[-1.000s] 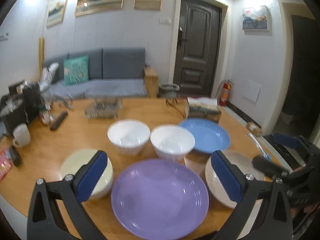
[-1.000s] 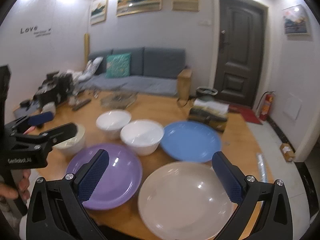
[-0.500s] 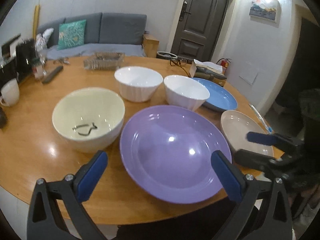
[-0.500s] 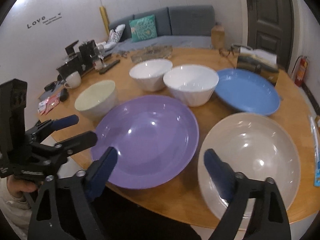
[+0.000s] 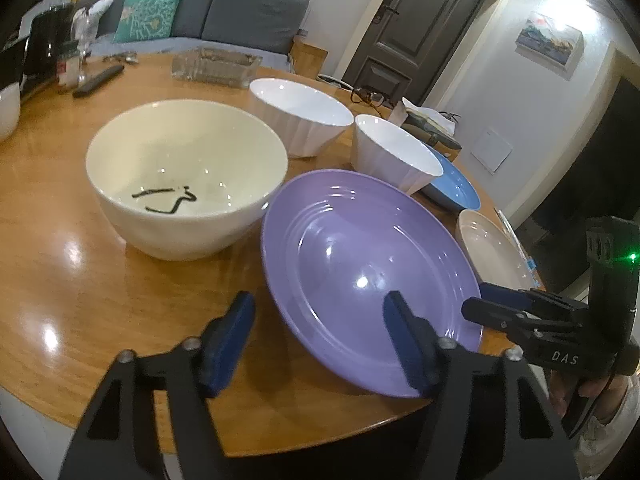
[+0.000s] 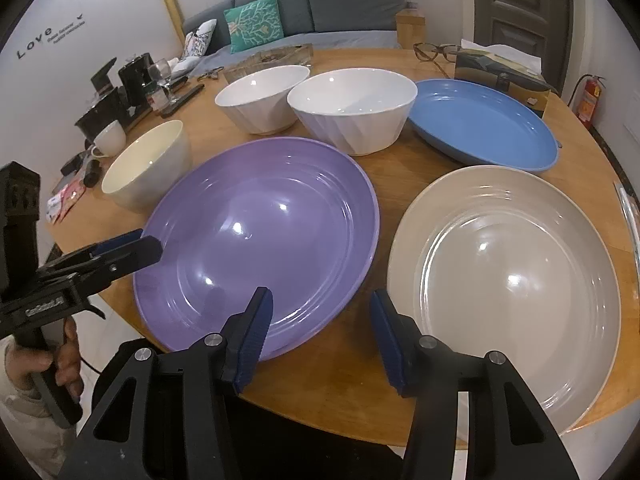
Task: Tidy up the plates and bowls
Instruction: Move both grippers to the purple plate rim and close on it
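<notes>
A purple plate (image 5: 368, 264) (image 6: 264, 224) lies at the table's near edge. A cream bowl (image 5: 188, 176) stands to its left and a beige plate (image 6: 508, 280) to its right. Behind them are two white bowls (image 6: 260, 96) (image 6: 352, 104) and a blue plate (image 6: 484, 124). My left gripper (image 5: 320, 340) hangs over the purple plate's near left rim, jaws closing, pads pressing on nothing. My right gripper (image 6: 322, 332) hovers over the gap between the purple and beige plates, its left finger above the purple rim, jaws closing and holding nothing.
A round wooden table (image 5: 80, 300) carries everything; its front edge lies just under both grippers. At the back are a glass tray (image 5: 216, 66), a remote (image 5: 98, 80), a tissue box (image 6: 500, 72), glasses (image 6: 432, 52) and a mug (image 6: 110, 138).
Both grippers have dropped toward the table and tilted downward, closing in on the purple plate. Both pairs of jaws have narrowed from wide open.
</notes>
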`<state>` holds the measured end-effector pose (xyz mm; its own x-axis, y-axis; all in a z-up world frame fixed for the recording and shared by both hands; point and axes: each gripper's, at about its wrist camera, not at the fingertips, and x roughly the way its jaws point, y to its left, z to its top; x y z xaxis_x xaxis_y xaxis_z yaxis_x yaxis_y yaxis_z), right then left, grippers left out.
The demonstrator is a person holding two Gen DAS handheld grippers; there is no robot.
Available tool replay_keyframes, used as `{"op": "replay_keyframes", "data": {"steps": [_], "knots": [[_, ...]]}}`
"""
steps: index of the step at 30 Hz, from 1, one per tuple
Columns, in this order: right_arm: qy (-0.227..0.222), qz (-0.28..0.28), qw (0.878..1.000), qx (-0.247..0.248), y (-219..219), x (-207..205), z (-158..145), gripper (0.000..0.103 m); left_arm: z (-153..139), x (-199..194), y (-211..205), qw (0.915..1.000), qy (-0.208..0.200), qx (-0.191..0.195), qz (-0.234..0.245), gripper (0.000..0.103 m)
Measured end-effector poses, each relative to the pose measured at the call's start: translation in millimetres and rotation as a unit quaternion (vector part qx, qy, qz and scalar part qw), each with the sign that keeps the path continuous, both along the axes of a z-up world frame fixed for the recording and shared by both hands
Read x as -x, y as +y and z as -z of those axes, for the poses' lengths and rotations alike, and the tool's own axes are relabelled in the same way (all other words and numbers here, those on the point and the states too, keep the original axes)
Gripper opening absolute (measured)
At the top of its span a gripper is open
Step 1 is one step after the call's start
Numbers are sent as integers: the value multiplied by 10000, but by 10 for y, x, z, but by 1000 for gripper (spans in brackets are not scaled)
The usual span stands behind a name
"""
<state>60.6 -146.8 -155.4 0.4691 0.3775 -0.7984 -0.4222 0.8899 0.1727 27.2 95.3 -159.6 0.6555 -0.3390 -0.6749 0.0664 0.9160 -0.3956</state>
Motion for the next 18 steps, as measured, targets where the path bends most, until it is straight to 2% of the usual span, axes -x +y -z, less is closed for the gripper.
{"op": "replay_keyframes", "data": {"steps": [4, 8, 10, 18], "knots": [[2, -29, 10000, -8, 44, -24, 4, 44, 60, -54, 27, 9998, 111, 139, -22, 38], [-109, -18, 9998, 193, 132, -42, 8, 45, 89, -101, 32, 9999, 120, -4, -103, 27], [-214, 53, 9992, 328, 159, -59, 16, 39, 108, -112, 51, 9998, 110, -56, -177, 21], [-517, 339, 9940, 898, 304, -133, 57, 36, 116, -168, 42, 9992, 45, -282, -273, 19]]}}
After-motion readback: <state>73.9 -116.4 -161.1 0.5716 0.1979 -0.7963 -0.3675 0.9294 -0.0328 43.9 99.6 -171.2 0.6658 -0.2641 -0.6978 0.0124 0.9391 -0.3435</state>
